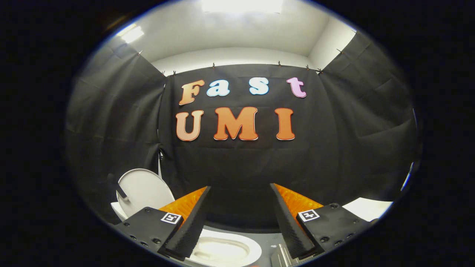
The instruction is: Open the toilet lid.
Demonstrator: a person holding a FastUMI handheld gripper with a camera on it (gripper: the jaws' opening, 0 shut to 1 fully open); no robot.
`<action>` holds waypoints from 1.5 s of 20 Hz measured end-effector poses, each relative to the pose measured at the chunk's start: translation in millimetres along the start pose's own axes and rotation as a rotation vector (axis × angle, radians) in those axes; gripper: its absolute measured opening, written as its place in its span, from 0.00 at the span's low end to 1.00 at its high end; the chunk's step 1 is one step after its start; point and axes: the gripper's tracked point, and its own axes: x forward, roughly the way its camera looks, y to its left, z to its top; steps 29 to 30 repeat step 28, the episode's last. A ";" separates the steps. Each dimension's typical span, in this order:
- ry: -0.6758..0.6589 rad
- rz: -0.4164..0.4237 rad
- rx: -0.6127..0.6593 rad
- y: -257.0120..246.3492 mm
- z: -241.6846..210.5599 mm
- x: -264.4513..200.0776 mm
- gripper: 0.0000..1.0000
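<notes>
No brand names or readable labels on the hardware here, just two small square black-and-white markers, one on each finger mount (171, 218), and those are patterns, not text. Counting things up: one toilet, with one lid (143, 191), one seat ring (226, 252) and one bowl opening, plus two ceiling lights (131, 34) glowing up top and one white slab (367, 208) poking in beyond the right finger, can't tell what that is. The hand-held gripper (240, 189) has its fingers spread wide apart, nothing between them and nothing touching either pad; past the gap you just see the black cloth wall (241, 167). The lid is already up, standing roughly upright and leaning back toward the cloth, off beyond the left finger, and partly hidden by the left finger mount. There's a dark little bit against the lid's left edge, too small to make out. The seat is down, sitting under and between the fingers, with the bowl brightly lit inside. Some metallic thing (282, 257) shows low by the right finger, can't say what.
</notes>
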 end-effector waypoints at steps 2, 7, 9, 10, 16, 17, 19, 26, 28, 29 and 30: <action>0.019 -0.022 0.024 -26.8 -18.7 -11.1 0.98; 0.073 -0.094 0.071 -84.9 -65.6 -42.7 0.99; 0.088 -0.122 0.084 -103.0 -81.3 -55.6 0.98; 0.093 -0.136 0.089 -112.3 -87.1 -60.9 0.98; 0.080 -0.221 0.055 -138.6 -119.8 -89.1 0.96; 0.085 -0.232 0.048 -140.3 -125.3 -90.4 0.96; 0.115 -0.230 0.028 -138.0 -140.3 -93.5 0.96; 0.126 -0.211 0.019 -132.3 -142.8 -91.9 0.97; 0.130 -0.218 0.025 -134.1 -145.0 -92.9 0.97; 0.130 -0.218 0.025 -134.1 -145.0 -92.9 0.97; 0.130 -0.218 0.025 -134.1 -145.0 -92.9 0.97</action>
